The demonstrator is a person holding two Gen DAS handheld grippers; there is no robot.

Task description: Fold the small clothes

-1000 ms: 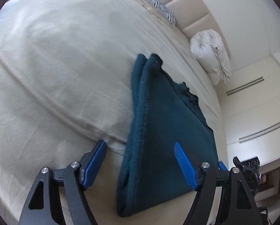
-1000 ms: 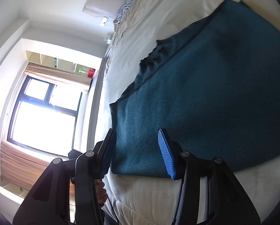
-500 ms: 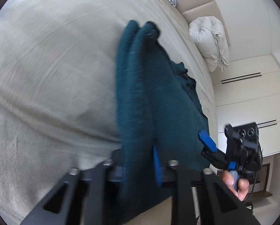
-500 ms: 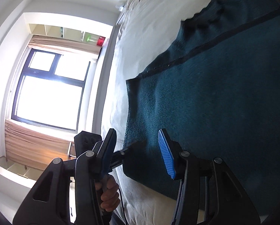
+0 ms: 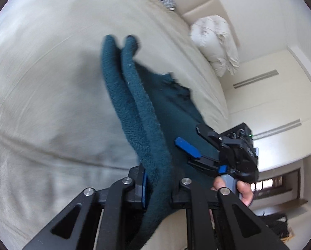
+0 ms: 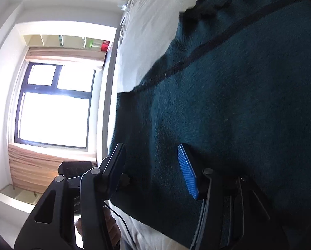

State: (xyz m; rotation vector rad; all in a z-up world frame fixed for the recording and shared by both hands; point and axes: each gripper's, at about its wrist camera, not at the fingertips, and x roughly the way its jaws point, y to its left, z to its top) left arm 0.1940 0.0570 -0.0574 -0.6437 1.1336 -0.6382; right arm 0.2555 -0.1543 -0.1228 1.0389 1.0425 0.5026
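Cream bed [image 5: 51, 108] across the whole left, rumpled and blurred. Dark teal garment [image 5: 147, 112] lying on it, folded edge doubled into two thick ridges running from the near centre away toward the far headboard. Long axis near-to-far, then, with the flat body spreading to the right of those ridges.

Left gripper [image 5: 158, 187] at the near end of the ridge, jaws closed on the doubled edge, cloth bunched between them and drooping below. Near end lifted off the bed, it seems; far end apparently down on the bedding.

Further right, right gripper [image 5: 188, 150] over the flat body, jaws apart, one blue pad showing above the cloth. In the right wrist view, right gripper [image 6: 153, 166] astride the near left corner of the teal garment [image 6: 228, 104], jaws wide and empty, fabric lying between them but not pinched. Dark seam running diagonally across the cloth, far of the jaws.

Probably the next move: right jaws closing on that near hem, level with the left grip, so both near corners carry together toward the far end. Right side not ready to lift until clamped.

White bundled duvet [image 5: 215, 41] at the far right, well apart.
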